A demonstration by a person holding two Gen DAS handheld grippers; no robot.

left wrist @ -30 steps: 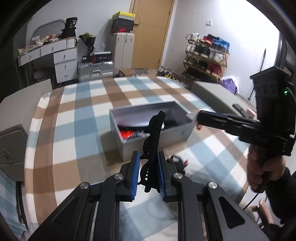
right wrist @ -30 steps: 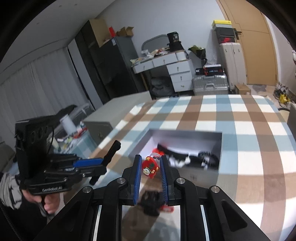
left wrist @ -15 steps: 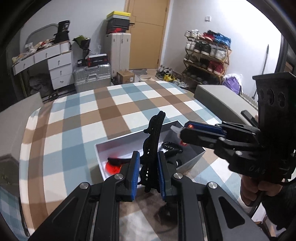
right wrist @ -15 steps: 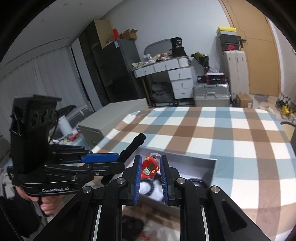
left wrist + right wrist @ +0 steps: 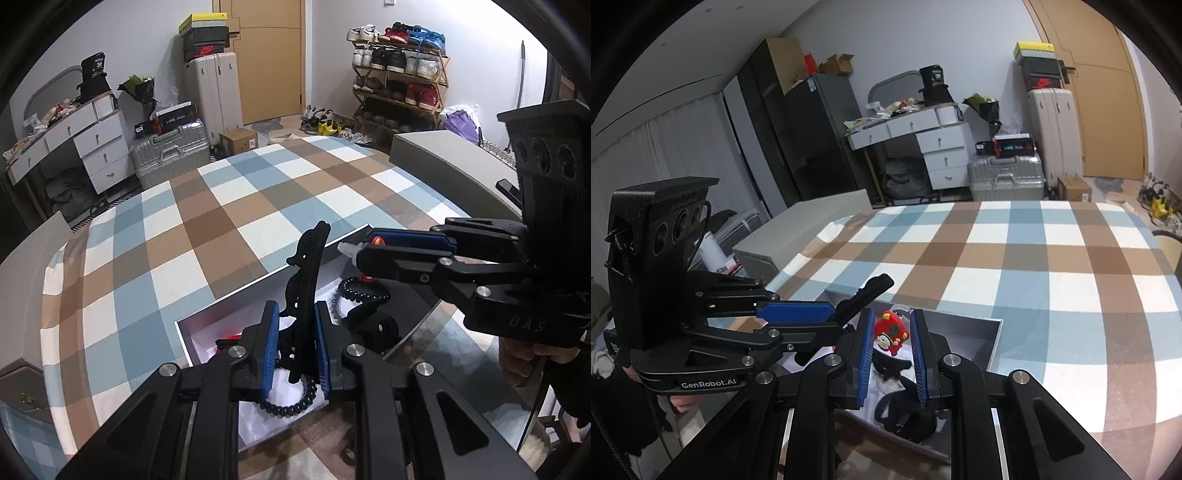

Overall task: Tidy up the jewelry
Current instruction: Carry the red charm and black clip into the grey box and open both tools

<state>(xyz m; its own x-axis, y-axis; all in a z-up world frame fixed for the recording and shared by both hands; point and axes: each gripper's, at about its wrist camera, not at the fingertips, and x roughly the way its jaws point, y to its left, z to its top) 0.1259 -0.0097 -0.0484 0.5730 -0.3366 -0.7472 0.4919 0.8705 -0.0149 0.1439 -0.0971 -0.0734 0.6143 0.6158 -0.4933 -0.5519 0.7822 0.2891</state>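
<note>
An open grey box (image 5: 269, 274) sits on the checked tablecloth, with black beaded bracelets (image 5: 364, 291) and other dark pieces on its white lining. My left gripper (image 5: 295, 325) hangs over the box, shut on a long black hair clip (image 5: 308, 266) that stands upright between the blue pads. From the right my right gripper (image 5: 356, 253) reaches over the same box. In the right wrist view, the right gripper (image 5: 892, 321) is shut on a small red charm (image 5: 891, 334), above the box (image 5: 994, 343). The left gripper (image 5: 833, 314) and its clip (image 5: 873, 290) are close on the left.
The checked tablecloth (image 5: 221, 221) stretches beyond the box. A grey case (image 5: 443, 158) stands at the table's right edge, another (image 5: 805, 229) at its left. White drawers (image 5: 99, 147), suitcases (image 5: 170, 151) and a shoe rack (image 5: 399, 85) line the walls.
Both grippers have moved forward over the box, which now lies right under their fingers. The two grippers have drawn closer together. Clip and charm stay gripped.
</note>
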